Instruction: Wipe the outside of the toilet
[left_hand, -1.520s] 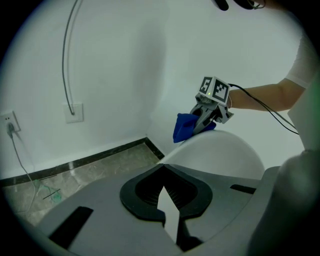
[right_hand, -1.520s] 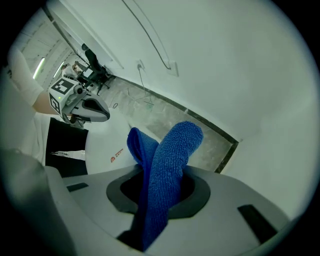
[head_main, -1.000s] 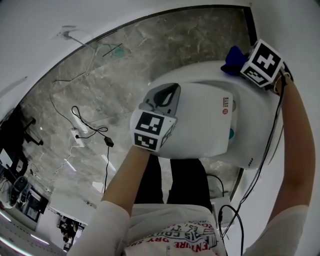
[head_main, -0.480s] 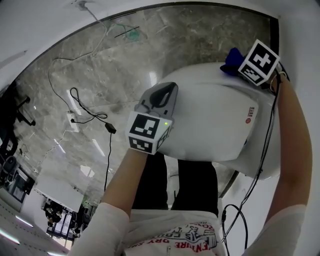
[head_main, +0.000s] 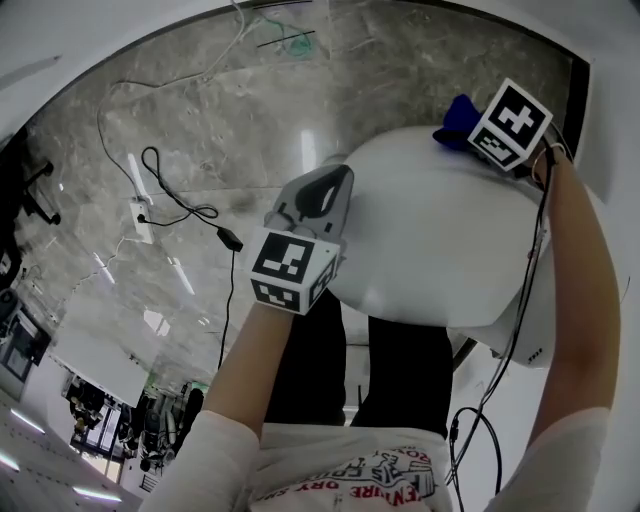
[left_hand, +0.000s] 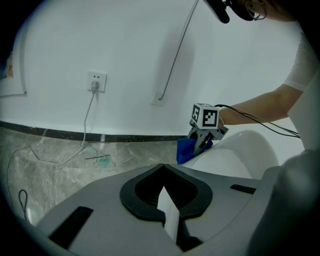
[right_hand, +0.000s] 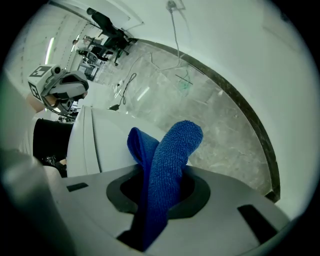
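The white toilet (head_main: 440, 240) stands with its lid down, filling the right half of the head view. My right gripper (head_main: 478, 135) is shut on a blue cloth (head_main: 456, 116), which rests on the toilet's far top edge near the wall. In the right gripper view the blue cloth (right_hand: 170, 155) sticks up out of my right gripper (right_hand: 160, 200), above the toilet (right_hand: 95, 145). My left gripper (head_main: 318, 195) hovers at the toilet's left side, shut, with a thin white strip showing in its slot (left_hand: 167, 210). The right gripper (left_hand: 202, 142) and cloth (left_hand: 186, 150) also show in the left gripper view.
The floor is grey marble (head_main: 200, 120). On it lie a white power strip (head_main: 140, 215), a black cable (head_main: 195, 215) and a small green object (head_main: 290, 42). A wall socket (left_hand: 96, 81) with a cord sits on the white wall. The person's dark-trousered legs (head_main: 400, 370) stand against the toilet's front.
The head view has shifted, and the red label on the toilet has gone out of sight. Both grippers keep nearly the same places against the toilet, with the cloth still at its far top edge.
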